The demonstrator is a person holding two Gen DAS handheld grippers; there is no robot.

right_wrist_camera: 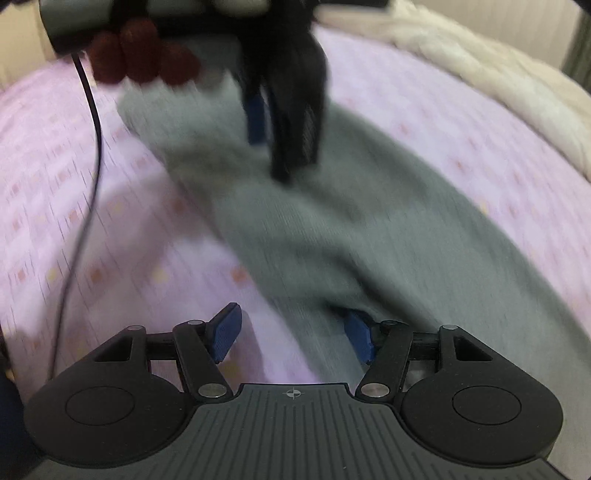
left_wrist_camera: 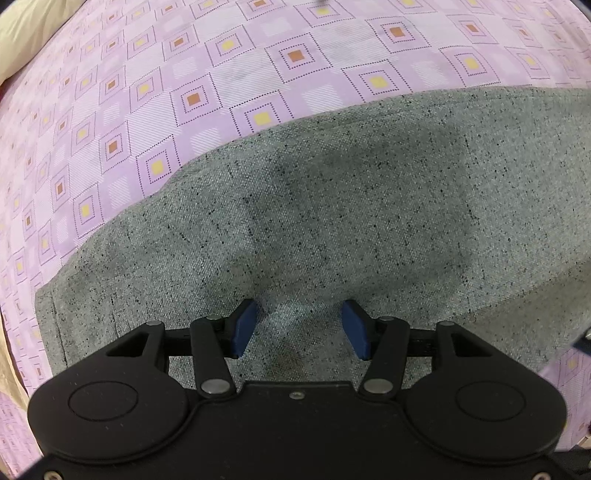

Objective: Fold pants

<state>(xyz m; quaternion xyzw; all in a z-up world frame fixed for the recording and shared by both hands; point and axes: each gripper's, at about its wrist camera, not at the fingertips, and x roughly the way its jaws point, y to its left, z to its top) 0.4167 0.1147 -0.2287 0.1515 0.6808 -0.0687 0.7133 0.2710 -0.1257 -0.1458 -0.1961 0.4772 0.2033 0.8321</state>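
Grey speckled pants (left_wrist_camera: 332, 206) lie flat on a pink patterned bedsheet (left_wrist_camera: 147, 92). My left gripper (left_wrist_camera: 300, 328) is open just above the cloth, blue pads (left_wrist_camera: 243, 326) apart with nothing between them. In the blurred right wrist view the pants (right_wrist_camera: 332, 229) run as a long grey strip away from me. My right gripper (right_wrist_camera: 293, 338) is open at the strip's near end; the cloth edge lies between the pads and covers part of the right pad (right_wrist_camera: 360, 338). The left gripper (right_wrist_camera: 288, 110) stands farther along the strip.
A cream blanket (right_wrist_camera: 480, 74) is bunched along the far right of the bed. A black cable (right_wrist_camera: 88, 177) hangs at the left. A beige cloth (left_wrist_camera: 29, 33) shows at the top left corner of the left wrist view.
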